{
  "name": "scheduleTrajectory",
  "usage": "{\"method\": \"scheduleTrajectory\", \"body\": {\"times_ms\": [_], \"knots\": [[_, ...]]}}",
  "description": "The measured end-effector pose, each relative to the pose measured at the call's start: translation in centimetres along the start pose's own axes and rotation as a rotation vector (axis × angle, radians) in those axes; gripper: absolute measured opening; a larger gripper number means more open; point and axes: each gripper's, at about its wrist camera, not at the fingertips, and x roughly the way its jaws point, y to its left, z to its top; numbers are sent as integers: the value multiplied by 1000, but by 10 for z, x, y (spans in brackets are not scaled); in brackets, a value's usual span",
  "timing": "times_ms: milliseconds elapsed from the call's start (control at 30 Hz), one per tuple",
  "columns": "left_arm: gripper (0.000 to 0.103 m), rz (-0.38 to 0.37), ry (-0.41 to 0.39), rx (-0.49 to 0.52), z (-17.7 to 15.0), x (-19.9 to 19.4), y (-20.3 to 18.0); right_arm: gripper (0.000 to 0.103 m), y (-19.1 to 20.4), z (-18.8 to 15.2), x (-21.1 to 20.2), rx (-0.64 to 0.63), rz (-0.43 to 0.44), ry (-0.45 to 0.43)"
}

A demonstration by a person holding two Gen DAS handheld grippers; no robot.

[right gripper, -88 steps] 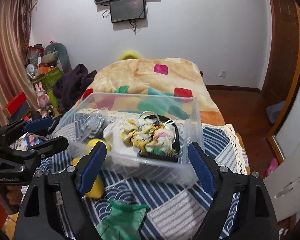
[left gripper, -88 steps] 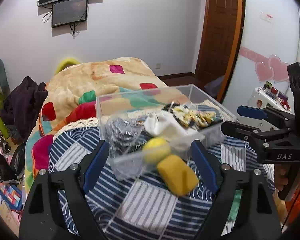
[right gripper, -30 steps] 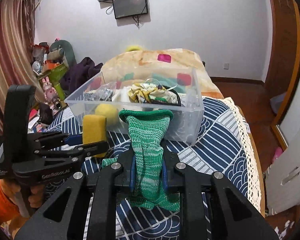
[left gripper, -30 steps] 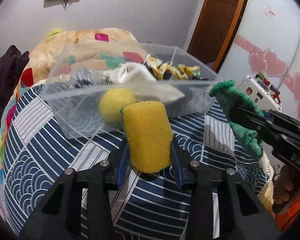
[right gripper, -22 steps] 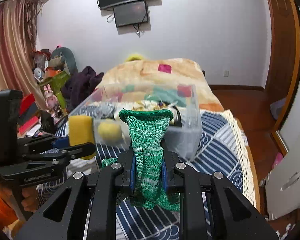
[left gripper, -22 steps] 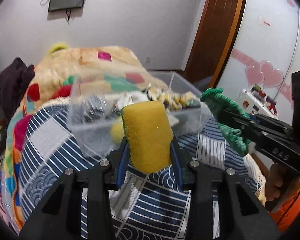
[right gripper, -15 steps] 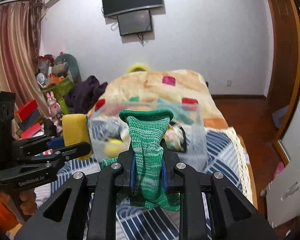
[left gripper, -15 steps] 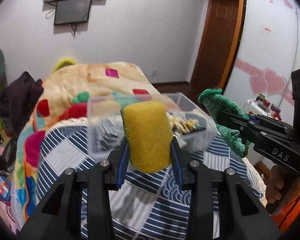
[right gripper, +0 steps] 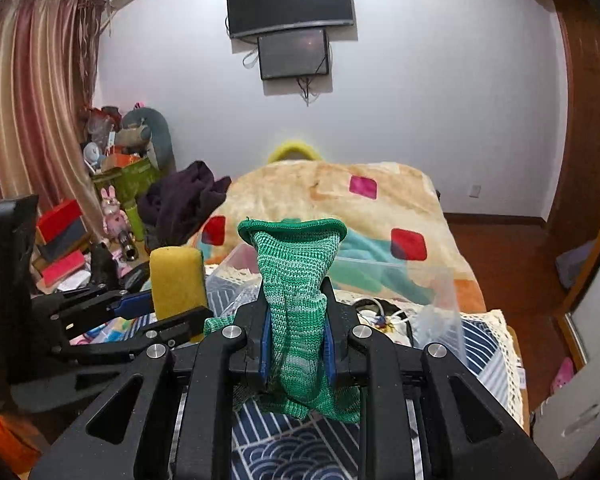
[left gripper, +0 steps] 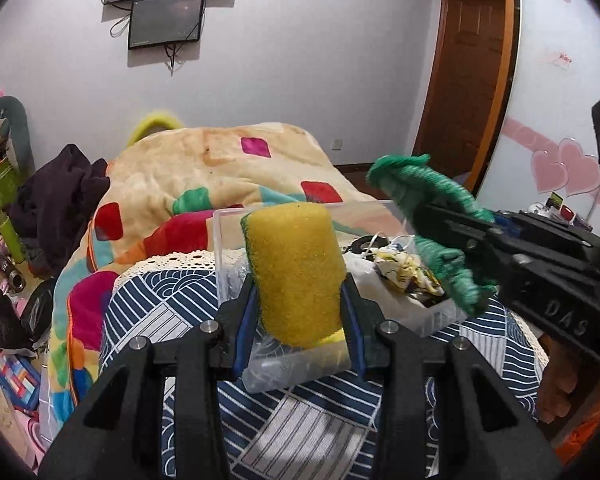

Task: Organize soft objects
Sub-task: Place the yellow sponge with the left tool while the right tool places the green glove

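The right gripper (right gripper: 294,344) clamps a green knit sock (right gripper: 296,300) at centre frame; at left, the left gripper (right gripper: 172,304) pinches a yellow sponge (right gripper: 176,280).

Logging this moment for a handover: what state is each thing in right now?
Left gripper: jaws shut on yellow sponge, held up.
Right gripper: jaws shut on green knit glove, hanging limp.
Clear plastic bin: lidless, partly filled with soft items.
Wall screens: dark.
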Motion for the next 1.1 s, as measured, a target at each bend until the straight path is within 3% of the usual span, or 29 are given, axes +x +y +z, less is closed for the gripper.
{"method": "scheduleTrajectory", "body": {"times_ms": [500,567,700,833,933,1100], "knots": [[41,24,91,3,-6,39,-2,18,-17,-12,51,47,-19,162],[49,10,97,-11,-7,40,0,22,-17,-13,50,40,-23,165],[54,-29,100,-29,-7,37,1,31,-21,-13,48,45,-36,171],[67,-29,83,-31,-7,28,1,52,-30,-14,46,75,-29,186],[67,-31,65,-36,-5,19,2,59,-33,-14,38,75,-20,185],[67,-55,23,-63,-1,-4,7,61,-30,-8,16,39,-29,138]]}}
